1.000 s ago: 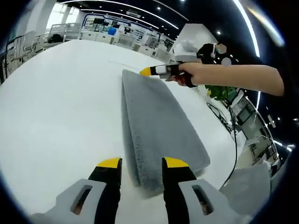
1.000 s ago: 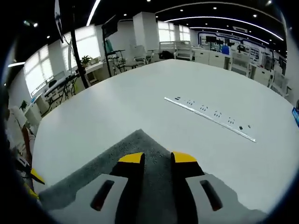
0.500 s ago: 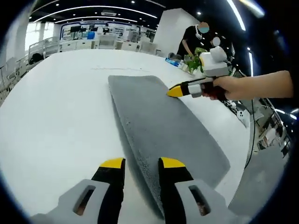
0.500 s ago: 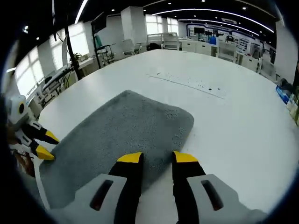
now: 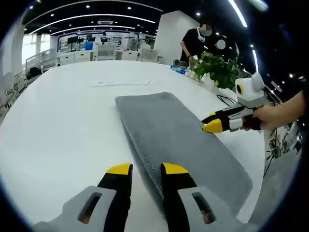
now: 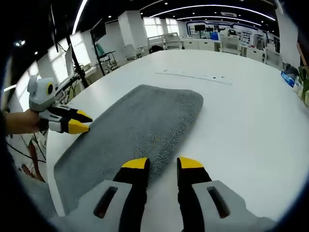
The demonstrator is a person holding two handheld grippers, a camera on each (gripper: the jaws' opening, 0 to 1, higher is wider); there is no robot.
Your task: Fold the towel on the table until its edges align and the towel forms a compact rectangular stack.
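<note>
Both claws, left [image 5: 143,169] and right [image 6: 162,164], have backed off the grey towel [image 5: 178,130], jaws apart and empty; it lies folded long on the white surface [image 5: 58,121], needing another crosswise fold.

Grey towel [image 5: 178,133]: matt, nubbly cloth. Under it, white bench [image 5: 58,125]: smooth, faintly sheened. Beside the towel, right tool [image 5: 214,123]: yellow tips, glossy plastic look.
</note>
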